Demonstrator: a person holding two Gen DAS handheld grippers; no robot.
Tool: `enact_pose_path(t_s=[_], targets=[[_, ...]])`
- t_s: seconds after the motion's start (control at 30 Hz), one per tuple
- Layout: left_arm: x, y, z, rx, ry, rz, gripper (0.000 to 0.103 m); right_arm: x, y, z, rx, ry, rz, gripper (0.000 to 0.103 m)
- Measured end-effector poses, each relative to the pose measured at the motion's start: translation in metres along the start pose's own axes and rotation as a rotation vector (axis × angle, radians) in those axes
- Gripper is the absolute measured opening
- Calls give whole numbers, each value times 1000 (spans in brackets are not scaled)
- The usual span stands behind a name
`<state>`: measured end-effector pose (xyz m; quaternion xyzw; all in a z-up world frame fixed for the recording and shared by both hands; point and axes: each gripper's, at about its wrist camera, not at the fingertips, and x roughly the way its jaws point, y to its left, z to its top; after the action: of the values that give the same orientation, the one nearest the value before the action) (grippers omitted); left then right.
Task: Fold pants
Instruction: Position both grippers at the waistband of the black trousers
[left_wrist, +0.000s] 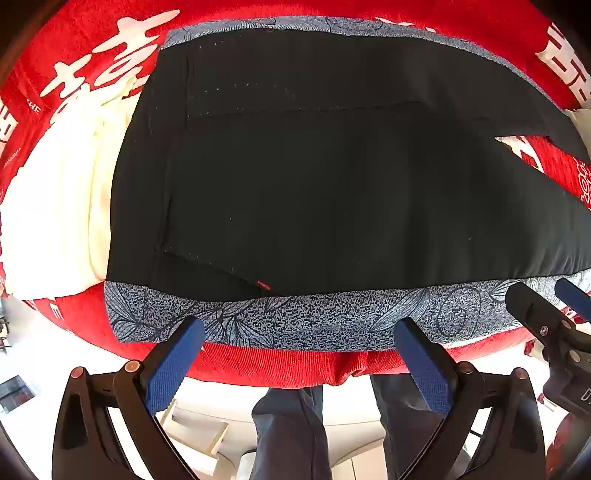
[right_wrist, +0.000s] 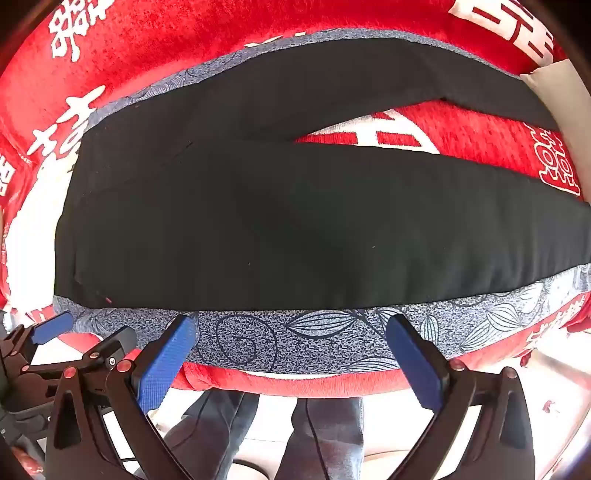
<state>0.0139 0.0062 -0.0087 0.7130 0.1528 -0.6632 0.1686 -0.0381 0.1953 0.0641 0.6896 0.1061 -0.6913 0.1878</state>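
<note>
A: Left to right. At the left edge we see a cream-white cloth (left_wrist: 55, 206) bunched beside the waist end of the black fabric pants (left_wrist: 332, 184). The pants lie flat on a blue-grey leaf-print sheet (left_wrist: 295, 317), which sits on a red plush cover with white characters (left_wrist: 85, 48).

B: Fold state?

A: We judge nothing is folded yet. In the right wrist view the two legs run to the right and split apart, red cover showing between them. Legs still need bringing together, then folding end to end.

B: Tongs?

A: Our left gripper (left_wrist: 299, 354) has its blue pads (left_wrist: 173, 362) spread wide and holds nothing; it hangs over the near sheet edge, short of the pants. Our right gripper (right_wrist: 295, 354) is the same: jaws wide, nothing between them, over the near hem of the sheet.

B: So we're at the start.

A: That's our read.
</note>
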Motion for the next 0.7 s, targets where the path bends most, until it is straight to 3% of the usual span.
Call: enact_pose_path(t_s=[0.37, 0.57, 0.7], targets=[[4, -4, 2, -1, 0, 27, 103, -8, -6, 2, 5, 5, 13, 103], [0, -4, 7, -21, -7, 120, 103, -2, -22, 0, -11, -2, 5, 103], [-2, -7, 9, -23, -12, 98, 103, -1, -25, 0, -10, -10, 15, 103]])
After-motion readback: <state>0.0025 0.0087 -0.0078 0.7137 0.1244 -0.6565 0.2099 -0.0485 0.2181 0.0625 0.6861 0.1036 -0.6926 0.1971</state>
